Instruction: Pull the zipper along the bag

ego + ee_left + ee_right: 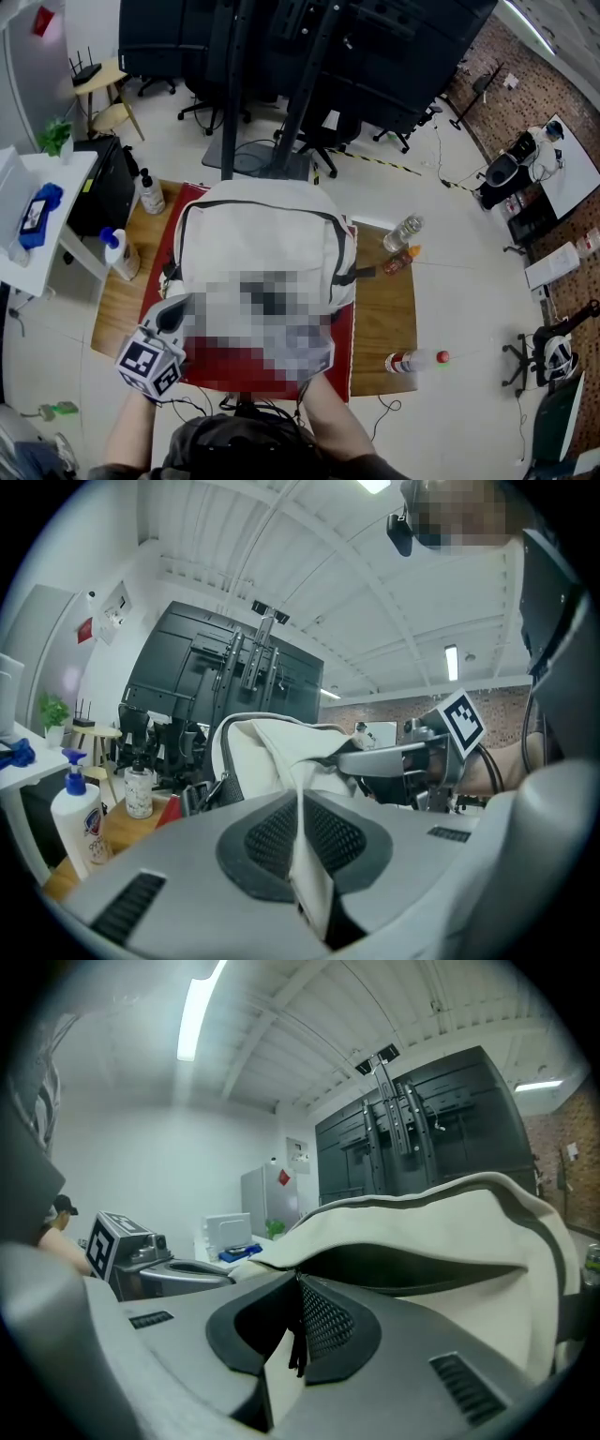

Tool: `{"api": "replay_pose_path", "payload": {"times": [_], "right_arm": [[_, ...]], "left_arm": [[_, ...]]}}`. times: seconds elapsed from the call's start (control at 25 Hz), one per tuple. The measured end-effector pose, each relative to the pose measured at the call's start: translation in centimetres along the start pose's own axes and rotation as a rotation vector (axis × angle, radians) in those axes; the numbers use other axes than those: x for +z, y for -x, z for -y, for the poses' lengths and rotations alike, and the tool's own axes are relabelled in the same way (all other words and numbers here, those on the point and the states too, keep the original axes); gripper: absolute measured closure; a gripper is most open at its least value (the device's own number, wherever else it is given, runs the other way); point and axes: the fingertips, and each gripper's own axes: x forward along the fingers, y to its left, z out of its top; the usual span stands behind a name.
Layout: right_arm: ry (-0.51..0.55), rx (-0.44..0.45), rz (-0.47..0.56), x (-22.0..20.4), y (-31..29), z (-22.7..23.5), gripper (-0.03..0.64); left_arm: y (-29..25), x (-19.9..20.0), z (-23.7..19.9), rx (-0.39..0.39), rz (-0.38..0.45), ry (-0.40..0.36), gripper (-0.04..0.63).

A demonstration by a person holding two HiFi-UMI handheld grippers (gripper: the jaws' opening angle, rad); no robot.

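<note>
At the bag (262, 234) mouth, the left gripper (302, 810) is clamping cloth (281, 747) while the right gripper (298, 1290) is pinching the zipper pull (296, 1354), the open seam (403, 1267) stretching ahead

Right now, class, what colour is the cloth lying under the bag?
Red; the cloth shows best in the head view, beneath the off-white bag.

In the head view the bag (267, 234) beside the left gripper (176, 314) and the right gripper (298, 1283) are being blurred out. The dark strip (296, 1349) in the right gripper's jaws is showing too small to name.
</note>
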Motion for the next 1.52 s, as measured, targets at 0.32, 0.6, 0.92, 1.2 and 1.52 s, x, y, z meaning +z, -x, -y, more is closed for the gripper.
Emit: {"api": "replay_pose_path", "payload": {"times": [0.32, 0.6, 0.92, 1.2, 1.52], "right_arm": [[-0.121, -0.300, 0.082, 0.4, 8.8, 11.8, 0.597], [-0.050, -0.337, 0.073, 0.0, 10.0, 12.4, 0.594], [-0.058, -0.334, 0.083, -0.2, 10.2, 12.4, 0.594], [-0.052, -0.325, 0.089, -0.4, 10.4, 12.1, 0.594], [-0.142, -0.338, 0.130, -0.8, 10.0, 10.8, 0.553]], "left_arm": [[0.7, 0.5, -0.8, 0.017, -0.001, 0.007, 0.549], [0.3, 0.0, -0.3, 0.013, -0.006, 0.008, 0.549], [0.2, -0.1, -0.4, 0.015, -0.009, -0.004, 0.549], [0.4, -0.3, -0.4, 0.021, -0.018, -0.001, 0.548], [1.0, -0.2, -0.6, 0.107, 0.000, 0.005, 0.497]]}}
